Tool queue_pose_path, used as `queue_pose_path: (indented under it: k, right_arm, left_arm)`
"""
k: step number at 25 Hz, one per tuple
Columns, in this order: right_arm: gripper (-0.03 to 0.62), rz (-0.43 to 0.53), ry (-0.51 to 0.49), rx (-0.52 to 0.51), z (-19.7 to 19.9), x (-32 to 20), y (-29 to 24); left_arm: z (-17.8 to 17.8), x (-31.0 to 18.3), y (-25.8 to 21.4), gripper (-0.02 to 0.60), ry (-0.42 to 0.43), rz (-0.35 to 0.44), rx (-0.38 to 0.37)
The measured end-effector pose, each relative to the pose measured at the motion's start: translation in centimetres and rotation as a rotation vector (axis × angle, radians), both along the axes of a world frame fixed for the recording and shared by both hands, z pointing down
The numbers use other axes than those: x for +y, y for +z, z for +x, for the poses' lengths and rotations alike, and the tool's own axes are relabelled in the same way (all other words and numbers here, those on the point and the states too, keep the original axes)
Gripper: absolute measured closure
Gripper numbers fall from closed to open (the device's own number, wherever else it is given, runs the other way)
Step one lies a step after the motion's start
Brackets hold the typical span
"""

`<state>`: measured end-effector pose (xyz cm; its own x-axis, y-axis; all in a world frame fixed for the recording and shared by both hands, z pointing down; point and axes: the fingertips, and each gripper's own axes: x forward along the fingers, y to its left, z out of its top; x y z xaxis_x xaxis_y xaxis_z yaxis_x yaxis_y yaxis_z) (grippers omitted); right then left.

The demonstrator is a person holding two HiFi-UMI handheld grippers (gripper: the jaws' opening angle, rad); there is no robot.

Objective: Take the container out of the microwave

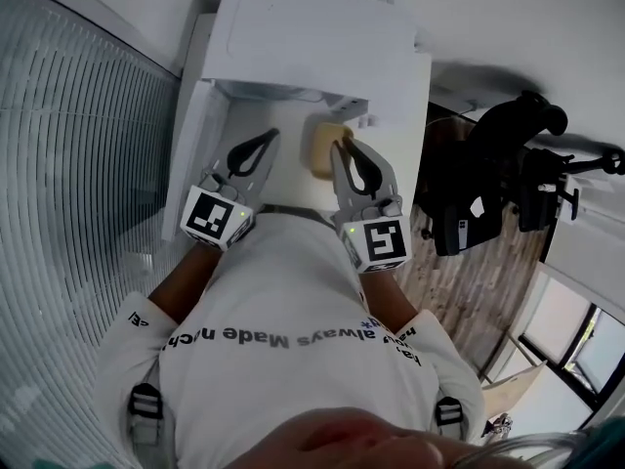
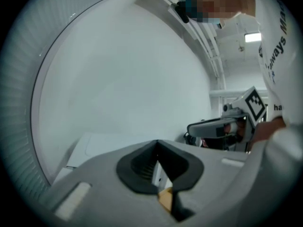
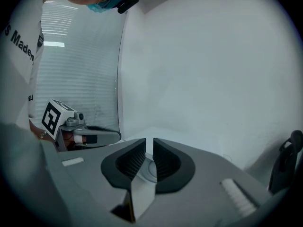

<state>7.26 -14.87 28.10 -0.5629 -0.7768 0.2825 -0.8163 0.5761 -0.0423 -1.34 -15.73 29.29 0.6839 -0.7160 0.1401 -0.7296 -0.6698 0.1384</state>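
My head view is evenly bright. Daylight comes through the window at lower right, and a soft grey shadow lies on the white wall. Both gripper views bow hard toward the rim and go black in the corners. A ceiling lamp glares. The left gripper and right gripper look soft near the lens.

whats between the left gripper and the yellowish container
Nothing. In the head view, only a bare strip of white surface separates the left gripper from the container.
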Motion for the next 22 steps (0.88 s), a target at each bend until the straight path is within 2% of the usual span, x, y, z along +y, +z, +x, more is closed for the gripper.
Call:
queue_pose_path:
  k: [10,22]
  right_arm:
    - [0.545,0.059,-0.043,-0.031,-0.9,0.5,-4.7]
    - [0.545,0.103,-0.065,-0.063,-1.7,0.4,-7.4]
  left_arm:
    - [0.1,0.5,-4.4,0.578,-0.001,0.059,0.027]
    - [1.0,0.2,-6.9,0.578,0.002,0.096,0.054]
